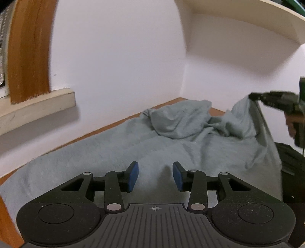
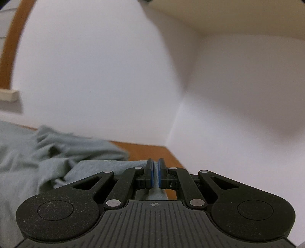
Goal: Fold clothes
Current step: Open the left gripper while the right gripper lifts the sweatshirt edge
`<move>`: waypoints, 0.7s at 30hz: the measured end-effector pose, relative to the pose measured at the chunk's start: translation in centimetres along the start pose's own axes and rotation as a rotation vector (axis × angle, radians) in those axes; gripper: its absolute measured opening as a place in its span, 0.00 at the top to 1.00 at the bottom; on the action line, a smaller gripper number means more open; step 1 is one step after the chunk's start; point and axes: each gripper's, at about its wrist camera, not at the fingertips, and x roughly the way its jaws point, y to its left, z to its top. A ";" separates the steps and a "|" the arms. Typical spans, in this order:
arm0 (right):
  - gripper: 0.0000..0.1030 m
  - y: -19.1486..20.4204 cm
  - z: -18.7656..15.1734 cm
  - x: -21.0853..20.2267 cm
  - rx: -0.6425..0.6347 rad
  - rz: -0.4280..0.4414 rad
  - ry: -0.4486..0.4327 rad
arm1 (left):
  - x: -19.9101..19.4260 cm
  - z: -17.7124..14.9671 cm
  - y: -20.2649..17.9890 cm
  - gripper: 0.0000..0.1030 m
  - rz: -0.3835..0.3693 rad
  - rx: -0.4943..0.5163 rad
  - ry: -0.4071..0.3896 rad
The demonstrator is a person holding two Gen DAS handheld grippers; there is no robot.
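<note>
A pale grey-green garment [image 1: 144,148] lies spread and rumpled over a wooden table [image 1: 122,122]. My left gripper [image 1: 155,176] is open and empty, low over the near part of the cloth. My right gripper [image 2: 155,172] is shut on an edge of the garment [image 2: 57,160], a strip of cloth showing between its blue pads. In the left wrist view the right gripper [image 1: 255,96] shows at the far right, holding a corner of the cloth lifted above the table.
White walls meet in a corner behind the table [image 2: 148,150]. A cream window sill [image 1: 38,106] and wooden frame [image 1: 28,51] stand at the left. A cream shelf [image 1: 247,17] hangs overhead at the right. A dark object [image 1: 291,171] sits beside the table's right edge.
</note>
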 end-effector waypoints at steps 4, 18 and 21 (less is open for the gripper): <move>0.95 -1.5 1.0 2.2 0.029 -0.023 0.023 | 3.7 1.9 -1.6 0.58 -0.014 -0.011 -0.011; 0.95 -8.2 -3.2 9.0 -0.042 -0.319 0.275 | 8.6 2.6 -5.1 0.53 -0.024 0.106 0.042; 0.95 -7.8 -5.7 10.8 -0.063 -0.297 0.358 | 7.9 2.1 -4.1 0.53 -0.012 0.105 0.061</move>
